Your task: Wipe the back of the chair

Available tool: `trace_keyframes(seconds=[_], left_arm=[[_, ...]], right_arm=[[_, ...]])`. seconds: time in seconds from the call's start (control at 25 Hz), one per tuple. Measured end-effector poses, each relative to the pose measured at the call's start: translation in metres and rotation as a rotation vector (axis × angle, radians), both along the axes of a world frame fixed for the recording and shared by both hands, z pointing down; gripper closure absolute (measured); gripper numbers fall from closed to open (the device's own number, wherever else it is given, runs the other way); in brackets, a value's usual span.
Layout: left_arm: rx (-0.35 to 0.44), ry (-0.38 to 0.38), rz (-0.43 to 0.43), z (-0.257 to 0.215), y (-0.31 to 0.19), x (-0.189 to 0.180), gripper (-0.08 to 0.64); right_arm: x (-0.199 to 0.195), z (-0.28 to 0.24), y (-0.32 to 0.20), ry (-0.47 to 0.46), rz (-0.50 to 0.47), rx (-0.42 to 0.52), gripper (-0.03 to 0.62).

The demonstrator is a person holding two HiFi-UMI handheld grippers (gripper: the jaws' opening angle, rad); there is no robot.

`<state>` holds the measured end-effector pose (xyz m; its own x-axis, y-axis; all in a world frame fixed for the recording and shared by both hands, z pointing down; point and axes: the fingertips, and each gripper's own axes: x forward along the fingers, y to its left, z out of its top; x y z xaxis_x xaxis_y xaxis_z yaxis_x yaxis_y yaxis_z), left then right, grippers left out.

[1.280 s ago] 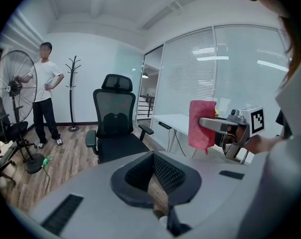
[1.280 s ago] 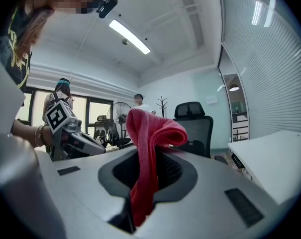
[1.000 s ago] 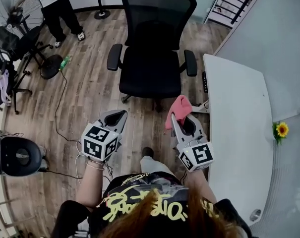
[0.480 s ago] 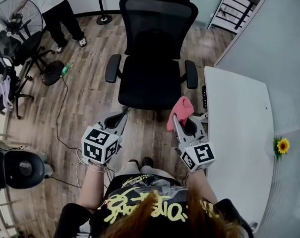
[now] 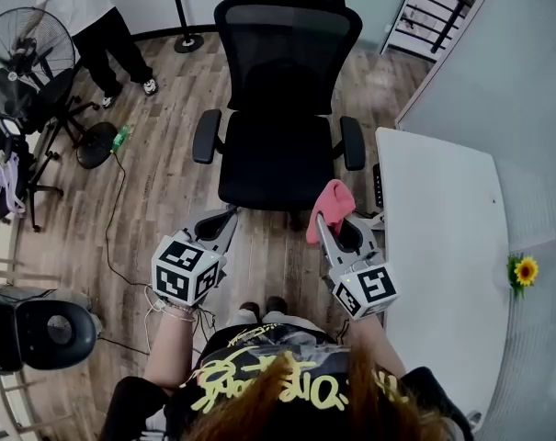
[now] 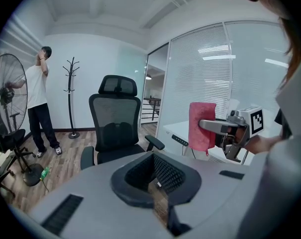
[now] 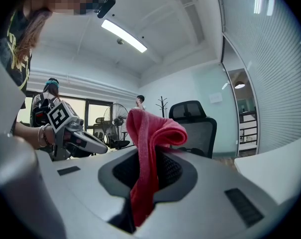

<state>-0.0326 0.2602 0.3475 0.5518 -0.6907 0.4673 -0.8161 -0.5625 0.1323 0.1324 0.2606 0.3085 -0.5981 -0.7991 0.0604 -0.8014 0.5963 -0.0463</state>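
I am looking down from the head camera at two handheld grippers held out in front of me. The right gripper [image 5: 327, 224] has its jaws closed on a pink cloth [image 5: 329, 200]. The cloth is pinched in the middle and folded over the jaw tips, with one end hanging down between them. The left gripper [image 5: 221, 221] has its jaws drawn together with nothing between them; its own view shows only a thin slit of wooden floor [image 5: 158, 182] through them.

The chair [image 5: 287, 145], a black mesh office chair with armrests and a headrest, stands ahead of both pairs of jaws with its seat turned toward me. Its back [image 5: 288, 49] rises beyond the seat, well clear of the jaw tips and out of contact with the cloth. A white tabletop [image 5: 443, 237] runs alongside the right jaws, on their outer side. Far beyond the left jaws are a standing fan [image 5: 25, 39] and a person [image 5: 98, 16].

As I judge it, the wiping has not begun. The cloth is in hand, which is the only part done. What is left is to close the gap, bring the cloth up against the back, and sweep it across the mesh. The left gripper is free to steady the chair.
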Motion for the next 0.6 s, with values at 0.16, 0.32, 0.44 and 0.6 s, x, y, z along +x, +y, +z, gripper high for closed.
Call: trace_keyframes(seconds=[0.16, 0.32, 0.44, 0.6], left_arm=[[0.010, -0.008, 0.002, 0.001, -0.007, 0.009, 0.566], [0.016, 0.006, -0.018, 0.002, -0.009, 0.016, 0.566], [0.005, 0.009, -0.035, 0.007, -0.010, 0.015, 0.566], [0.012, 0.009, -0.050, 0.010, -0.029, 0.009, 0.566]], right_arm=[[0.012, 0.004, -0.006, -0.005, 0.005, 0.003, 0.531], [0.020, 0.008, -0.011, -0.007, 0.001, -0.001, 0.531], [0.022, 0.012, -0.016, -0.013, 0.000, -0.012, 0.531], [0.021, 0.017, -0.030, -0.020, 0.001, -0.015, 0.531]])
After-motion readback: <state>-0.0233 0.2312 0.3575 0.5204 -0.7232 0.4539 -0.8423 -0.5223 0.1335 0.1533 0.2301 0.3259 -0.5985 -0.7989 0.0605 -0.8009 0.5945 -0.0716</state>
